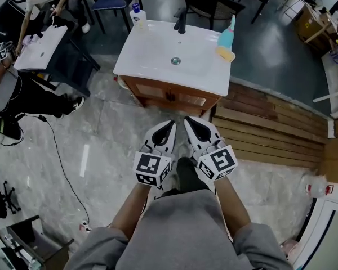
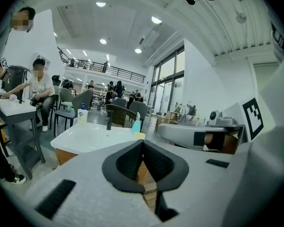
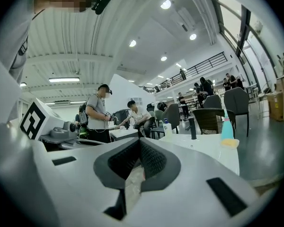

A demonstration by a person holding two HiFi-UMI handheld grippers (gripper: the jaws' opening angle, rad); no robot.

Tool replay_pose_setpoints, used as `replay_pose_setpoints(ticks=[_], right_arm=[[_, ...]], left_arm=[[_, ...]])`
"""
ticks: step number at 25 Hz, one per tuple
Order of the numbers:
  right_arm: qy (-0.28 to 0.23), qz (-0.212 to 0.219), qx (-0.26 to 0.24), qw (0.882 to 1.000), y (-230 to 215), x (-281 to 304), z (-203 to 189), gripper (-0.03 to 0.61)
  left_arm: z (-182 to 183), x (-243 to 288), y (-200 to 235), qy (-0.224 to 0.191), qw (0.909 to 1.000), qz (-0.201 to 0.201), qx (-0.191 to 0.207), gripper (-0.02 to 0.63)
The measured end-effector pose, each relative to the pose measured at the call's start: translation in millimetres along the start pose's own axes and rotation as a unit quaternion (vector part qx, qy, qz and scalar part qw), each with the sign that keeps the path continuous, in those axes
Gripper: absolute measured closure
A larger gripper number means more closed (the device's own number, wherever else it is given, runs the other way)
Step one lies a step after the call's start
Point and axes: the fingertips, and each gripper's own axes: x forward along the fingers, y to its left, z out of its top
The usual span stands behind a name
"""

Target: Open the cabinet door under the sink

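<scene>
Writing: none can be read. The soap bottle (image 1: pixel 137 14) has a label too small to make out, and the marker cubes (image 1: pixel 153 169) show only black-and-white squares.
Cabinet (image 1: pixel 169 97): wooden, under the white sink (image 1: pixel 141 58), straight ahead of both grippers. It is seen steeply from above, so only the upper front shows, with a dark handle at the middle; the doors look shut.
Left gripper (image 1: pixel 169 123): jaws pressed together, nothing between them, short of the cabinet.
Right gripper (image 1: pixel 189 120): jaws likewise together and empty, just beside the left.
Sink top: faucet (image 1: pixel 181 21) at the back, teal bottle (image 1: pixel 229 35) at the right edge.
</scene>
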Motion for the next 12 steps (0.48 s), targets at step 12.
replay_pose_setpoints(ticks=[12], right_arm=[[0.037,0.017,0.040,0.998,-61,68,-30,0.569]], left_arm=[[-22,68,55,0.032,0.9980,0.032,-0.046,0.606]])
